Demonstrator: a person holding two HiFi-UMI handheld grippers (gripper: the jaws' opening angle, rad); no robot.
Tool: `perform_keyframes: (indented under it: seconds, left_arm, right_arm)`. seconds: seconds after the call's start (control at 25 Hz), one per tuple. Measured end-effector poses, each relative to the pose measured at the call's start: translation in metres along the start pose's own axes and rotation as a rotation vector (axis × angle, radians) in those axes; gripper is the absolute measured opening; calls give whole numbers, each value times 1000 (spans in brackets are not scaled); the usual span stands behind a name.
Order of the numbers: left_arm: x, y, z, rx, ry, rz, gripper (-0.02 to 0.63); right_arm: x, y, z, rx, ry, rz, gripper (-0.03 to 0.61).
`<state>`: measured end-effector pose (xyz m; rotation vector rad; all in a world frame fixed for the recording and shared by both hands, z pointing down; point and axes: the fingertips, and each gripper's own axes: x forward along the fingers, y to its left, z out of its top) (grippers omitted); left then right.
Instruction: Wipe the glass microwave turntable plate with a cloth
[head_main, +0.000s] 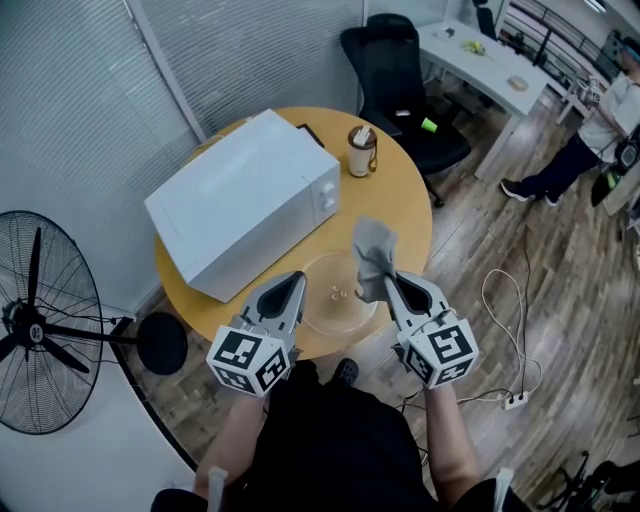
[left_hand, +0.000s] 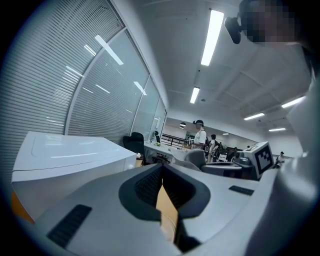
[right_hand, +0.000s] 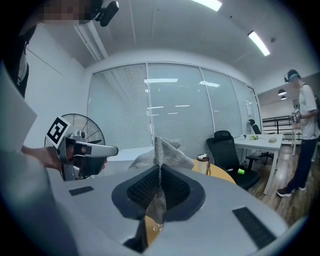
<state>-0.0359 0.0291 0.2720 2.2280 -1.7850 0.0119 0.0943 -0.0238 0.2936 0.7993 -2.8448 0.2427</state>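
Right gripper (head_main: 385, 281) pinches the limp cloth (head_main: 372, 252); left gripper (head_main: 293, 284) sits closed, empty; the plate (head_main: 322, 312) (slick, breakable) likely needs rim steadying.

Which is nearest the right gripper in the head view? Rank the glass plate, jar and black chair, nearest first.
1. Glass plate, just left of the right gripper, which holds the cloth.
2. Jar, near the table's far edge.
3. Black chair, beyond the table.

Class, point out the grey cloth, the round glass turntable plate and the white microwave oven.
Grey cloth (head_main: 372, 252): head view, on its bunched upper part.
Round glass turntable plate (head_main: 318, 306): head view, on bare glass left of centre.
White microwave oven (head_main: 235, 195): head view, on its top panel.
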Motion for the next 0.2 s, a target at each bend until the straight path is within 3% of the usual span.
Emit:
perform_keyframes:
  seconds: [0.2]
  left_arm:
    - [0, 3, 2, 3, -3, -2, -2]
  right_arm:
    - [1, 0, 3, -16, 0, -2, 20]
